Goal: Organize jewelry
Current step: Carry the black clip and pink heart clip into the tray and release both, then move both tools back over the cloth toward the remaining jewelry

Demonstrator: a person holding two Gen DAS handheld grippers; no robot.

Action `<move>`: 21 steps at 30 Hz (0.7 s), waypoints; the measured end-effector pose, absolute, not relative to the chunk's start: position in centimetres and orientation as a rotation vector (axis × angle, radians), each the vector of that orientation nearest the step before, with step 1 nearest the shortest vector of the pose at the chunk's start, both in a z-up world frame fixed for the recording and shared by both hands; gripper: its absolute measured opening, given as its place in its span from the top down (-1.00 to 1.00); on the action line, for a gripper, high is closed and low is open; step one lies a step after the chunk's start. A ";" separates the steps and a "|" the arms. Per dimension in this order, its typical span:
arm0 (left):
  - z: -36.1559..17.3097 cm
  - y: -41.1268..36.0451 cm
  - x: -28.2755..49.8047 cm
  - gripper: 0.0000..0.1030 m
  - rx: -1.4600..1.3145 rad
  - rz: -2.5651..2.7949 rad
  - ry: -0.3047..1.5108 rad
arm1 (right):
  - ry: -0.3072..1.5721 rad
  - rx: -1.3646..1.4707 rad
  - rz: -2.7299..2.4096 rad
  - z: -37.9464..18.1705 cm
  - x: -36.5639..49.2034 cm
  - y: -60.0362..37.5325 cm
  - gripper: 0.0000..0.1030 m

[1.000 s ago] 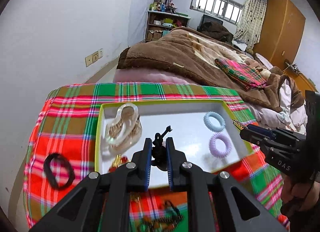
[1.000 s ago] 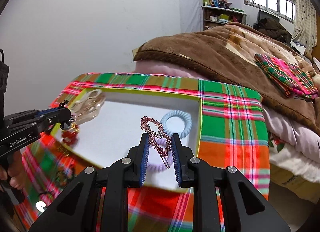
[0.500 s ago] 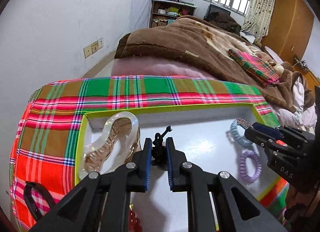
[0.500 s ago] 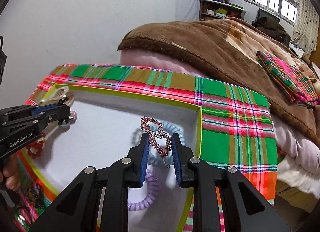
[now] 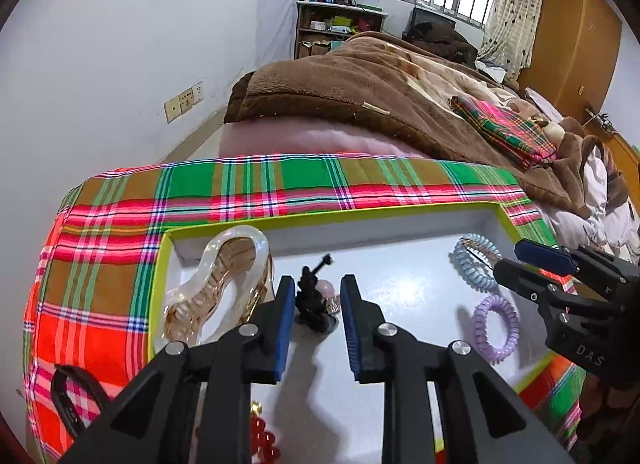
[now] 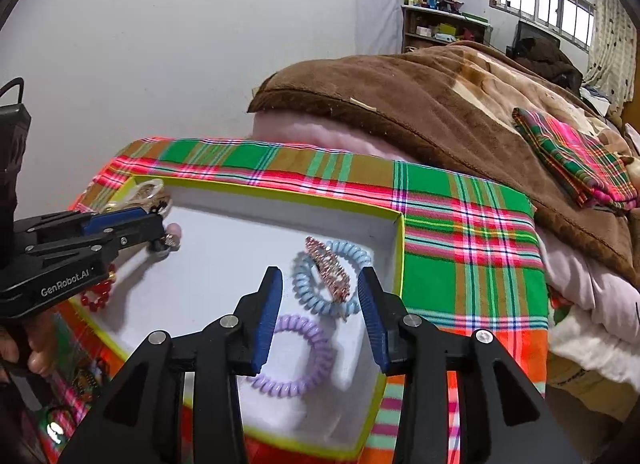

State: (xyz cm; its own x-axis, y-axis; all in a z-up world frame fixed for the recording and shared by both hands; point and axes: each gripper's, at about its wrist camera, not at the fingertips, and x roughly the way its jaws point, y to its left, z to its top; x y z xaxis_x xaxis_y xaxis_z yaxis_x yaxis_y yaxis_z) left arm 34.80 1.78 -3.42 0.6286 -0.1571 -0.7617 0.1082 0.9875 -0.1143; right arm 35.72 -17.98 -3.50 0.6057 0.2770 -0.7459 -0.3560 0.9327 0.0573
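Since both sets of jaws now stand released over the tray (image 6: pixel 394 248), most pieces look sorted: the rhinestone clip (image 6: pixel 330 268) lies across the blue coil tie (image 6: pixel 300 288) at centre of the right view, the black clip (image 5: pixel 312 300) rests between the left gripper (image 5: pixel 316 328) pads. Still outside (lower left of the left view): a black band (image 5: pixel 70 396) on the plaid table (image 5: pixel 248 188)

A glossy translucent plastic claw clip (image 5: pixel 218 284) is seen at ten o'clock of the matt white tray (image 5: pixel 420 276); woven plaid cloth (image 5: pixel 248 192) lies beneath.
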 end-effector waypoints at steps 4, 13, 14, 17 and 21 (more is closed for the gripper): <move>-2.2 1.7 33.2 0.52 -0.072 -0.150 0.862 | 0.826 -0.092 0.387 -2.5 33.6 -18.1 0.22; 0.9 2.0 27.5 0.52 -0.079 -0.125 0.816 | 0.792 -0.053 0.413 -0.1 27.6 -18.6 0.22; 1.2 2.0 26.5 0.52 -0.075 -0.117 0.812 | 0.787 -0.048 0.416 0.2 26.8 -18.7 0.22; 1.7 2.2 24.2 0.52 -0.076 -0.106 0.807 | 0.782 -0.041 0.426 0.8 24.5 -18.9 0.22; 2.2 2.3 21.0 0.52 -0.073 -0.093 0.799 | 0.774 -0.046 0.444 1.4 21.6 -18.8 0.22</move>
